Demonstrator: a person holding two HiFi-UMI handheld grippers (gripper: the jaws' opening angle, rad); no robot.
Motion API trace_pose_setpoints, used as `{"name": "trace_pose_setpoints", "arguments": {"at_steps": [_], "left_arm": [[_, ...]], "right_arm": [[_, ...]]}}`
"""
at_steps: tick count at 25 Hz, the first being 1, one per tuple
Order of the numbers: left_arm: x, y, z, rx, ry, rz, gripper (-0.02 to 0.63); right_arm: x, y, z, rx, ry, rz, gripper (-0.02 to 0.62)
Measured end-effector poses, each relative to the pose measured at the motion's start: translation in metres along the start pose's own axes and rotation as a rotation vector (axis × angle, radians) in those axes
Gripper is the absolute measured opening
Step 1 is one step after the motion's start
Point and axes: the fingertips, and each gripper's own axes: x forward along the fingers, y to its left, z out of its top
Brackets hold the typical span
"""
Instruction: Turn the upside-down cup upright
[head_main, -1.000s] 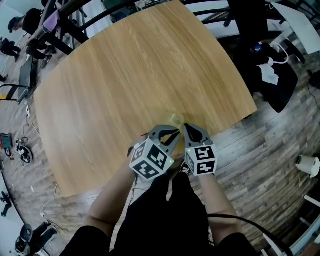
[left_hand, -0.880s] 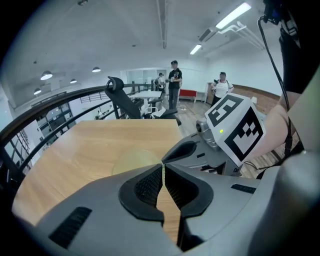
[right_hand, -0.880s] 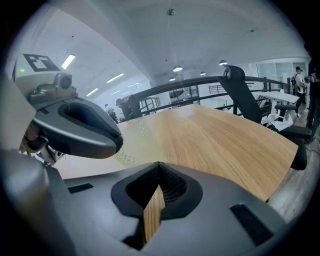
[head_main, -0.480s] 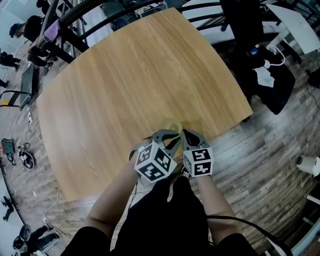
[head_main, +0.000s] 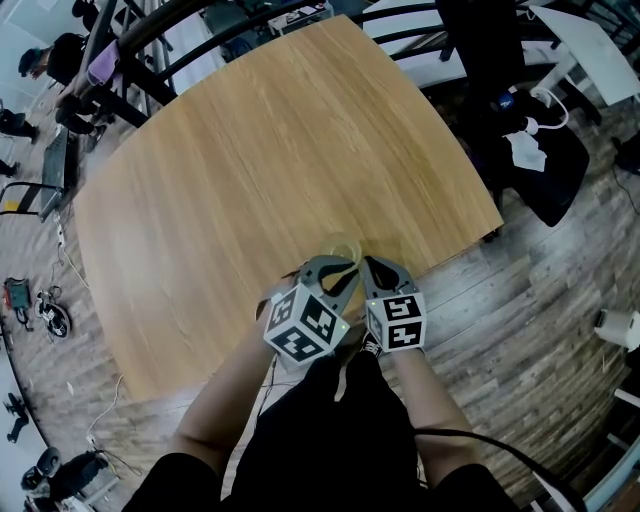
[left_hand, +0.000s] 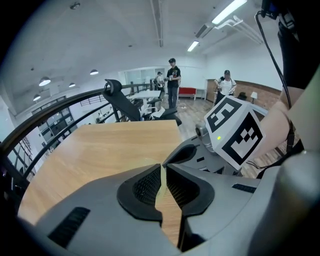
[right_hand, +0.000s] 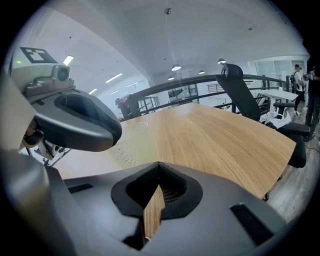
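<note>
The cup (head_main: 343, 247), a pale yellow see-through plastic one, sits on the wooden worktop (head_main: 250, 160) close to its near edge, right in front of the person. Both tongs are brought in side by side against its near side, their marker cubes almost touching each other.

The left tongs (head_main: 342, 268) reach the cup's nearer rim. In the left gripper view their tips (left_hand: 162, 167) stand only a narrow slit apart and are easing open, and a thin strip of the cup's yellow wall shows in that slit, with bare wood showing lower down in the gap. A faint curve of the cup's edge shows just beyond the left pad.

The right tongs (head_main: 366, 266) lie just to the right of the left pair, their tips beside the cup and not around it. In the right gripper view they (right_hand: 159, 169) are closed together with nothing between them. From there the cup (right_hand: 131, 142) stands off to the left, half tucked behind the left tongs' near finger (right_hand: 82, 122), its dotted texture visible through the plastic.

From the head view the cup reads as a ring seen from above. It is too clear and too small for me to tell which way up it stands.

The rest of the worktop stretches away beyond the cup, with a black office chair (right_hand: 240, 92) at its far side.
</note>
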Motion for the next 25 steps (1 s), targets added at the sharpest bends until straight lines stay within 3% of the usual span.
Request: {"name": "trace_pose_setpoints", "arguments": {"at_steps": [4,9,14,21,23,25], "left_arm": [[-0.015,0.005,0.015,-0.048,-0.093,0.033,0.035],[-0.057,0.011,0.051,-0.108,-0.311,0.085,0.008],[-0.099,0.02,0.072,-0.144,-0.489,0.262,0.008],[-0.154,0.019,0.07,-0.333,-0.721,0.523,0.006],[-0.164,0.009,0.068,-0.361,-0.747,0.55,0.006],[-0.17,-0.005,0.068,-0.358,-0.739,0.524,0.006]], "right_arm": [[-0.013,-0.004,0.012,-0.009,-0.026,-0.015,0.014],[-0.05,-0.006,0.045,-0.028,-0.101,-0.054,0.014],[-0.093,0.019,0.096,-0.09,-0.25,-0.054,0.014],[-0.139,0.071,0.132,-0.161,-0.446,-0.027,0.014],[-0.154,0.087,0.136,-0.188,-0.476,-0.014,0.014],[-0.17,0.104,0.137,-0.228,-0.493,0.003,0.014]]}}
